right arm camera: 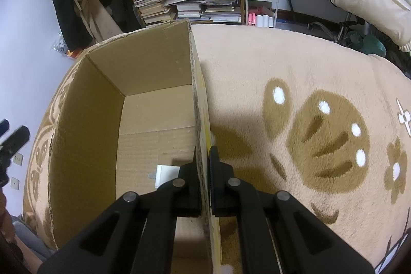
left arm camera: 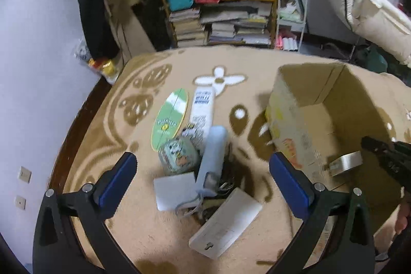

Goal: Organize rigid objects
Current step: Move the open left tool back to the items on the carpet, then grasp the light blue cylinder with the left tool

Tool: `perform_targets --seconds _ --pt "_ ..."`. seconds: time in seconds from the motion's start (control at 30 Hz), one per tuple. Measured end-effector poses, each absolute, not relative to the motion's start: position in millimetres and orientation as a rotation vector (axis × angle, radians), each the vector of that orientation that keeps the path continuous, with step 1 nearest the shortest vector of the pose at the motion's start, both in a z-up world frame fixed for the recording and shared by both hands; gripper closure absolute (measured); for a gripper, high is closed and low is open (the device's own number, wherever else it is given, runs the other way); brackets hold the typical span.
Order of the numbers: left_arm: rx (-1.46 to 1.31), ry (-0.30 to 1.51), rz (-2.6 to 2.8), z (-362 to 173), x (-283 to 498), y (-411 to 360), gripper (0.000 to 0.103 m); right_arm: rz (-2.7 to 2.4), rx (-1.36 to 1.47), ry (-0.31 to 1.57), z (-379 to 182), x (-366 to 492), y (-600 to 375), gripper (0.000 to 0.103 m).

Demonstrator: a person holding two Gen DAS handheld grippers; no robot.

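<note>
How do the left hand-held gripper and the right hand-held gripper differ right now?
The left hand-held gripper is wide open and holds nothing; the right hand-held gripper is shut on the cardboard box wall. The left hangs over the pile of items on the blanket; the right sits at the box's edge. The left's blue pads show; the right's fingers look black. Both share black linkage frames.

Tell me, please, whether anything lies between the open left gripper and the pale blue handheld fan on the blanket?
Nothing visible does. The left gripper hangs open over the pale blue fan, which lies on top of the pile, across a white box and dark cables.
</note>
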State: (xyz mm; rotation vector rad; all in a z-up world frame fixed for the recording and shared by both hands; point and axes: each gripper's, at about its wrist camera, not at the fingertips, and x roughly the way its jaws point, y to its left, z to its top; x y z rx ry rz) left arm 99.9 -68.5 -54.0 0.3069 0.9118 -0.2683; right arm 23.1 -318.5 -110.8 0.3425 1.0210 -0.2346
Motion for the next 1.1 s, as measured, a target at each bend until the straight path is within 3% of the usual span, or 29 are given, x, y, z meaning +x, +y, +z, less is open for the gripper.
perform_targets --seconds 0.43,0.87,0.93,1.03,1.1 --pt "0.359 0.977 -0.215 -98.0 112.1 -72.3 0.001 -0.234 0.339 1.023 -111.6 22.5 -317.1 0.098" --pt "0.221 1.066 -0.208 -125.8 132.5 -64.6 0.002 -0.235 0.336 1.024 -111.9 22.7 -316.0 0.098" --pt "0.213 1.054 -0.21 -126.1 132.5 -64.7 0.008 -0.235 0.337 1.023 -111.8 22.8 -316.1 0.098" --pt "0.227 1.061 -0.238 -131.1 132.3 -69.0 0.035 -0.236 0.343 1.024 -113.6 22.4 -316.3 0.098" --pt "0.24 1.081 -0.249 -136.3 132.5 -71.1 0.058 -0.235 0.342 1.025 -114.1 22.0 -315.9 0.098"
